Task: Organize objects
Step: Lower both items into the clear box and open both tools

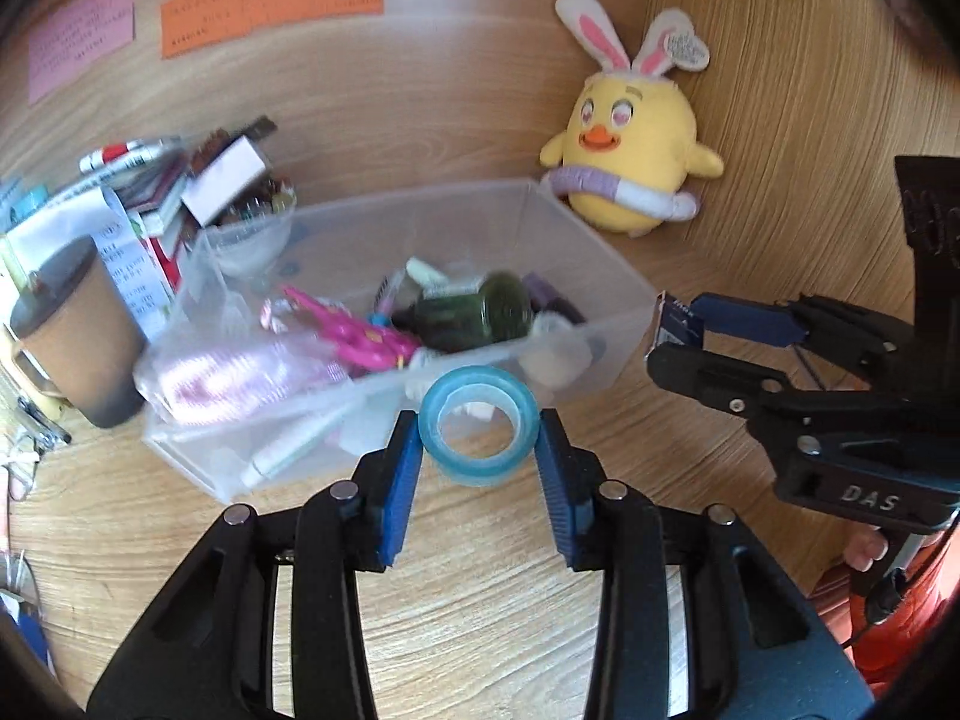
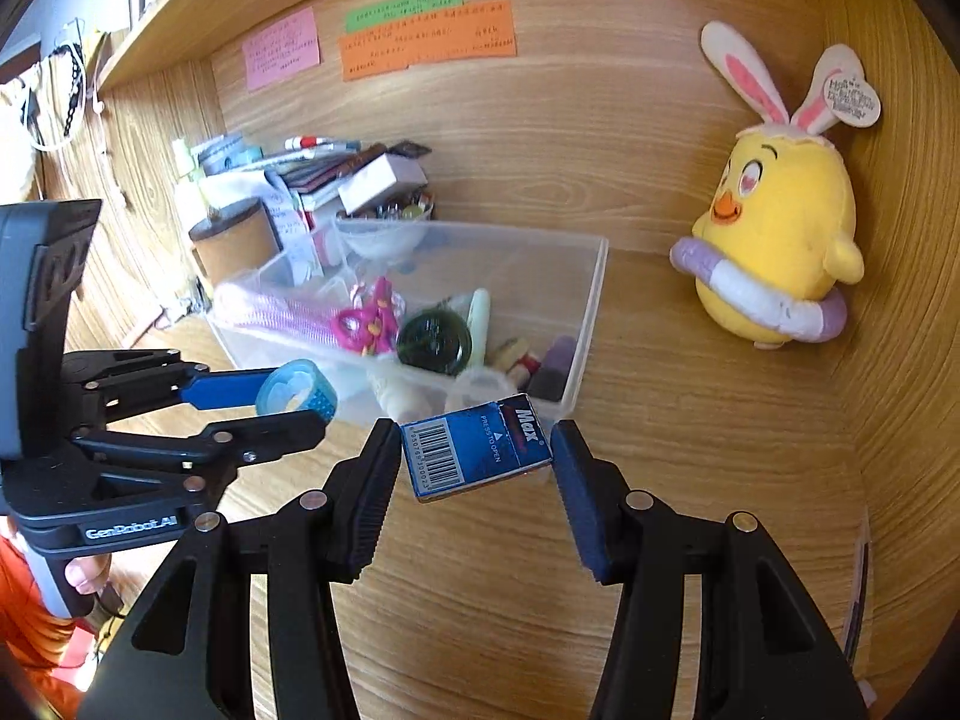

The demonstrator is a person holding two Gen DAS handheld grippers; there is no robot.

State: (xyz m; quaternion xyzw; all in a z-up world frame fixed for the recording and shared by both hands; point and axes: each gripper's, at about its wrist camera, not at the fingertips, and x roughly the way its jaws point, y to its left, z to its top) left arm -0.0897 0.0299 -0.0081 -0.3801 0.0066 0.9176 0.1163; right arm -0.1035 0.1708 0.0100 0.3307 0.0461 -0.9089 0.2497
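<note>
My left gripper (image 1: 478,450) is shut on a light blue tape roll (image 1: 478,427) and holds it just before the near wall of a clear plastic bin (image 1: 591,276). The bin holds pink scissors (image 1: 360,333), a dark green bottle (image 1: 480,312) and several small items. My right gripper (image 2: 477,450) is shut on a blue Max staple box (image 2: 474,447), held at the bin's near right corner (image 2: 585,324). The left gripper (image 2: 294,405) with the tape roll (image 2: 295,391) shows in the right wrist view. The right gripper (image 1: 672,333) with the box (image 1: 675,324) shows in the left wrist view.
A yellow chick plush (image 1: 630,162) with bunny ears sits in the back right corner. A brown paper cup (image 1: 78,336) and a pile of books and boxes (image 1: 174,198) stand left of the bin. Coloured notes (image 1: 270,0) hang on the wooden back wall.
</note>
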